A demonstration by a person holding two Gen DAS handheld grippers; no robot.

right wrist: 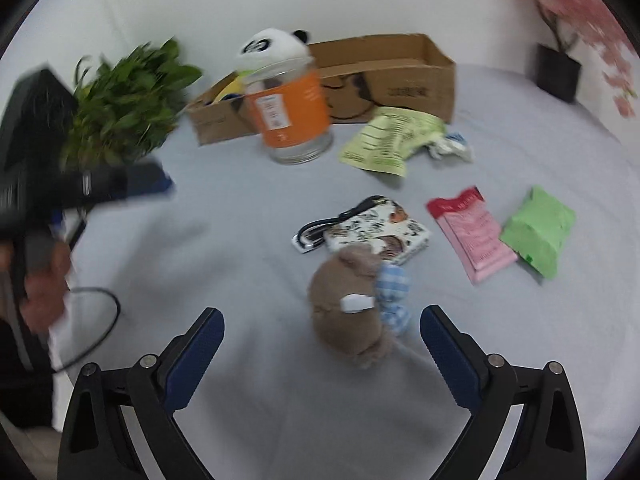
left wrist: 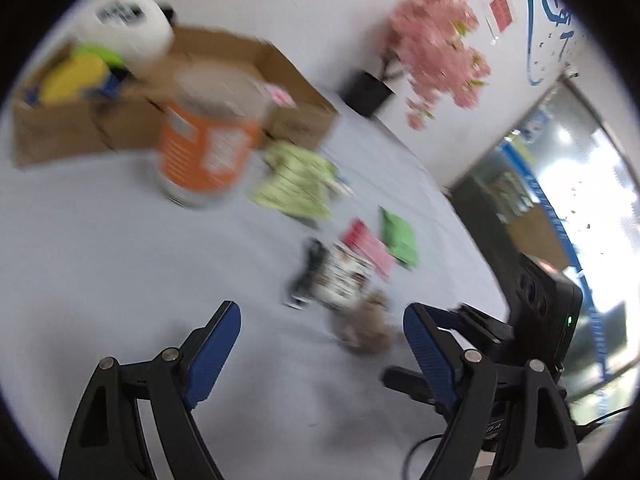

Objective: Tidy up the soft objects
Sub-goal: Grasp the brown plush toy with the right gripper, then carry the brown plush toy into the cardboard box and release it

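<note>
Right gripper point(right wrist: 320, 332) spread wide, empty; brown plush point(right wrist: 350, 312) lies on the sheet point(right wrist: 240, 220) just ahead, between its fingers, touching neither. Left gripper point(left wrist: 322, 330) also wide apart, holding nothing, plush point(left wrist: 366, 328) near its right finger. Panda point(right wrist: 272, 48) sits in the box point(right wrist: 400, 76).

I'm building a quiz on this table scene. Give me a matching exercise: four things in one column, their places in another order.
1. panda plush
2. brown plush
3. jar
4. green packet

A. between the right gripper's open fingers
B. in the cardboard box
C. right of the pink packet
D. standing in front of the box

Pairs: 1-B, 2-A, 3-D, 4-C
</note>
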